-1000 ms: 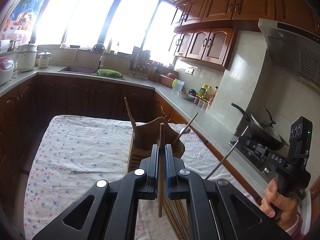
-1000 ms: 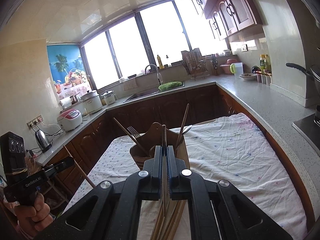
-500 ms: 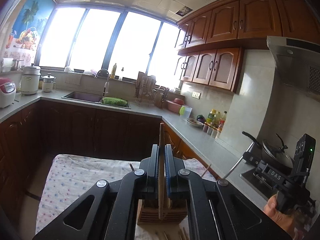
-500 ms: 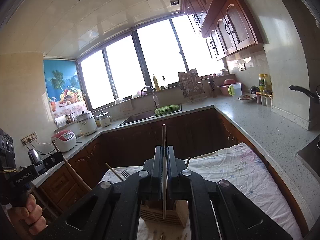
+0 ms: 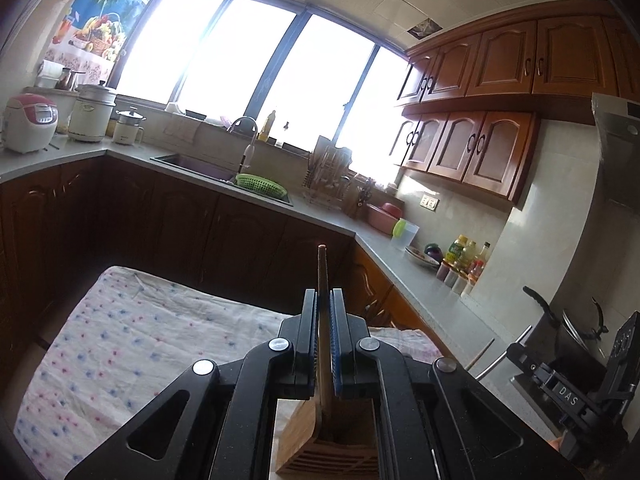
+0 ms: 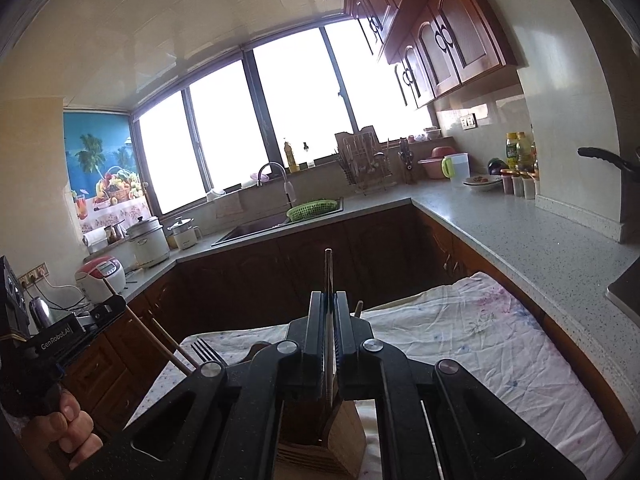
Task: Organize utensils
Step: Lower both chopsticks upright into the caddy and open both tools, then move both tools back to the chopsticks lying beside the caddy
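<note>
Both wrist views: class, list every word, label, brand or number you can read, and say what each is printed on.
"DAS" – white letters on the right tongs, seen in the left wrist view.
"GenRobot.AI" – white letters on the left tongs, seen in the right wrist view.
Bottle labels by the wall: too small to read.
Rice cooker panel: too blurred to read.
No other readable text.
</note>
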The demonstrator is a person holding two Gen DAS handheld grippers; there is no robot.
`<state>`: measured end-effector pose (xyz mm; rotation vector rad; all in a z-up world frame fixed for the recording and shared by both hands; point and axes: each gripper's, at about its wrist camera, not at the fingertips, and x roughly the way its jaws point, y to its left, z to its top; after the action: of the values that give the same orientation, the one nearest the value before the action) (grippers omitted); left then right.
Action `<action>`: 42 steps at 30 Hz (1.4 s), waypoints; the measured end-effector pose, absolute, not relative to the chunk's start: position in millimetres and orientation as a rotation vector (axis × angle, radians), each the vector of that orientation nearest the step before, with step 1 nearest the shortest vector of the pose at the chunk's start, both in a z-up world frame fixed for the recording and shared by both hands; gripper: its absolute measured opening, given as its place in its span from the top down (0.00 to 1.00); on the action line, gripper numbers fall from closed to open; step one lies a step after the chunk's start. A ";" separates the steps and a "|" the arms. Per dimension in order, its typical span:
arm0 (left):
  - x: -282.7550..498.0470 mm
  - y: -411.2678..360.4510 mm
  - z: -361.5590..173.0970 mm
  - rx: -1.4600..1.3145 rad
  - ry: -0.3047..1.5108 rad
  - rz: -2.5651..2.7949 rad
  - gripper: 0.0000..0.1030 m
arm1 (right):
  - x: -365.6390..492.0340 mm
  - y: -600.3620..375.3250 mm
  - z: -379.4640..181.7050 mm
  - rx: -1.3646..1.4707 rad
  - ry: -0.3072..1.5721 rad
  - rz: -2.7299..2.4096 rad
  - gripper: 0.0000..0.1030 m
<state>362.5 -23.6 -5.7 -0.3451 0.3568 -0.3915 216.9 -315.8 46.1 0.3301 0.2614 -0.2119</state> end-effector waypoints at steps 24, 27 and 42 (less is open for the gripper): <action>392.9 -41.2 -11.6 -0.285 0.460 -0.424 0.88 | 224.5 -325.4 13.7 0.417 0.357 -0.177 0.61; 380.7 -30.1 -9.5 -0.284 0.448 -0.409 0.65 | 211.8 -325.4 20.4 0.430 0.317 -0.168 0.40; 280.5 11.5 -42.1 -0.335 0.569 -0.325 0.25 | 136.2 -324.5 -12.1 0.473 0.371 -0.180 0.20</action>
<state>280.5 11.5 -42.1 -0.3351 0.5685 -0.3245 136.2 -324.5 -12.1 0.4726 0.3707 -0.1799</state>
